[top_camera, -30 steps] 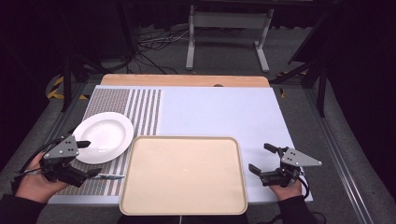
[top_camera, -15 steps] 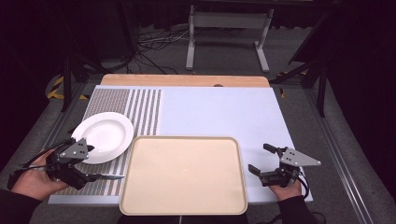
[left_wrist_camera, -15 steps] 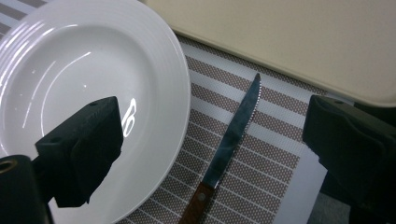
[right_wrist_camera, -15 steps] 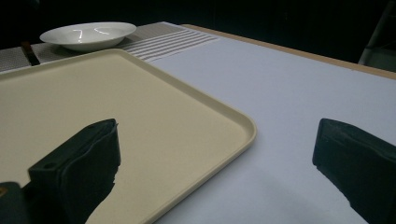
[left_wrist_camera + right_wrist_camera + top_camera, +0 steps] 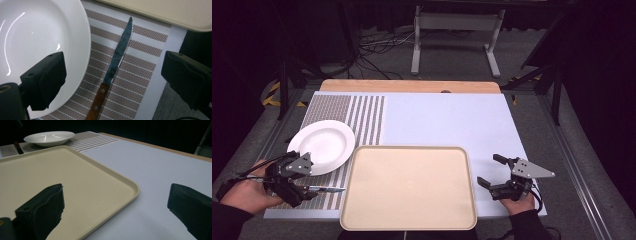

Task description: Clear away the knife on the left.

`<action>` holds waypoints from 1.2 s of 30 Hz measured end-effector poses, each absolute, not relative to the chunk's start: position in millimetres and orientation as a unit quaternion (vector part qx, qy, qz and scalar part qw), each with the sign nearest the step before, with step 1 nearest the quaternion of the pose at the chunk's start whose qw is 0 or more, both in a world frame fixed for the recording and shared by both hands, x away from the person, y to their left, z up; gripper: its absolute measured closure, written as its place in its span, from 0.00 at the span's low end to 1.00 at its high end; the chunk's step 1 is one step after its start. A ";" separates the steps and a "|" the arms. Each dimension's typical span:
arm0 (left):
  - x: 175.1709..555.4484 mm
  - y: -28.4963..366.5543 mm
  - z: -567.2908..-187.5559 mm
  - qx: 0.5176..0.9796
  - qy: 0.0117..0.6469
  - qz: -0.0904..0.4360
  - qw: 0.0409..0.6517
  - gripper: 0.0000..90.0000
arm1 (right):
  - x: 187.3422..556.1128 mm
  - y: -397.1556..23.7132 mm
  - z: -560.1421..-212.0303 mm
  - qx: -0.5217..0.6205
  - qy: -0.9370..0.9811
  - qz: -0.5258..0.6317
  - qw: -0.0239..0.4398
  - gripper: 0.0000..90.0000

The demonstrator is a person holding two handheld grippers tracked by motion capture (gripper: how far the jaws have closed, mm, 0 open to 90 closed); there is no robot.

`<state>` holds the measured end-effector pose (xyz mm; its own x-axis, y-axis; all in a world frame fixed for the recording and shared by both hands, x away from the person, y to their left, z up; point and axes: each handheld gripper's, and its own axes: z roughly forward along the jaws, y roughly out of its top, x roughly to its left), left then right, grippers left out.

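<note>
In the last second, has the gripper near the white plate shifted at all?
Yes. The left gripper has slid back toward the person and the table's near edge, away from the white plate, and now hangs open over the knife.

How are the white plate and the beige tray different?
The white plate is round and glossy with a sunken middle; the beige tray is rectangular, matte and flat with a low rim. The plate sits on the striped mat, while the tray looks clearly larger and lies mostly on the plain sheet. Both are empty.
</note>
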<state>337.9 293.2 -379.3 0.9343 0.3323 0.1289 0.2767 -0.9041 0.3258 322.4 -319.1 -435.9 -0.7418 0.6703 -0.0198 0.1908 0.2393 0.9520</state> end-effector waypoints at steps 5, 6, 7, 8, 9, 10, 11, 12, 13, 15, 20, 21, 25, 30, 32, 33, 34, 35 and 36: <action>338.7 293.1 -383.8 0.979 0.139 0.073 0.134 0.10 | 322.2 -318.6 -436.1 0.286 0.756 0.547 0.217 0.02; 339.0 293.0 -385.1 0.979 0.136 0.072 0.131 0.10 | 322.2 -318.5 -436.1 0.286 0.756 0.547 0.217 0.02; 339.5 293.4 -386.6 0.981 0.133 0.070 0.124 0.11 | 322.2 -318.5 -436.2 0.285 0.756 0.547 0.217 0.02; 339.7 293.6 -387.8 0.982 0.130 0.069 0.121 0.12 | 322.2 -318.5 -436.1 0.285 0.756 0.548 0.216 0.02; 340.2 294.0 -389.5 0.983 0.125 0.067 0.118 0.13 | 322.2 -318.6 -436.1 0.285 0.756 0.548 0.215 0.02; 340.5 294.6 -390.5 0.984 0.124 0.064 0.111 0.13 | 322.2 -318.7 -436.1 0.285 0.756 0.549 0.215 0.02; 341.5 295.0 -391.8 0.985 0.117 0.062 0.109 0.14 | 322.3 -318.7 -436.1 0.285 0.756 0.549 0.215 0.02; 341.6 295.8 -392.8 0.986 0.115 0.058 0.104 0.16 | 322.3 -318.7 -436.2 0.285 0.756 0.548 0.215 0.02; 341.8 296.3 -393.6 0.987 0.113 0.059 0.098 0.17 | 322.4 -318.7 -436.2 0.285 0.756 0.549 0.214 0.01; 343.5 297.4 -396.1 0.989 0.105 0.052 0.090 0.19 | 322.5 -318.5 -436.2 0.283 0.757 0.548 0.215 0.01; 347.1 300.1 -402.5 0.992 0.091 0.049 0.068 0.25 | 322.7 -318.5 -436.6 0.283 0.755 0.553 0.208 0.01; 347.9 300.5 -404.2 0.993 0.090 0.050 0.065 0.26 | 322.7 -318.6 -436.5 0.283 0.756 0.553 0.208 0.01; 350.6 301.4 -408.4 0.995 0.083 0.048 0.041 0.32 | 323.0 -318.0 -436.8 0.282 0.756 0.554 0.204 0.01; 353.6 301.8 -413.4 0.996 0.066 0.054 0.019 0.40 | 323.5 -316.8 -437.4 0.275 0.759 0.558 0.194 0.01; 354.8 301.8 -414.0 0.996 0.066 0.053 0.009 0.47 | 323.4 -316.6 -437.1 0.273 0.760 0.558 0.194 0.01; 355.7 301.8 -415.4 0.996 0.064 0.053 0.009 0.51 | 323.3 -316.5 -437.0 0.272 0.759 0.558 0.194 0.01; 356.3 301.7 -415.7 0.997 0.062 0.052 0.007 0.55 | 322.9 -316.6 -436.8 0.271 0.759 0.560 0.194 0.01; 357.2 301.4 -416.2 0.997 0.057 0.053 0.002 0.57 | 322.6 -316.7 -436.5 0.271 0.758 0.560 0.196 0.01; 357.7 301.1 -416.5 0.997 0.053 0.054 -0.004 0.58 | 322.0 -317.0 -436.1 0.269 0.757 0.563 0.197 0.01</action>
<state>357.7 301.1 -416.5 0.9886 0.1052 0.1078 0.1060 -0.9944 -0.0016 322.0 -317.0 -436.1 -0.7781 0.6281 0.0045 0.1850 0.2224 0.9572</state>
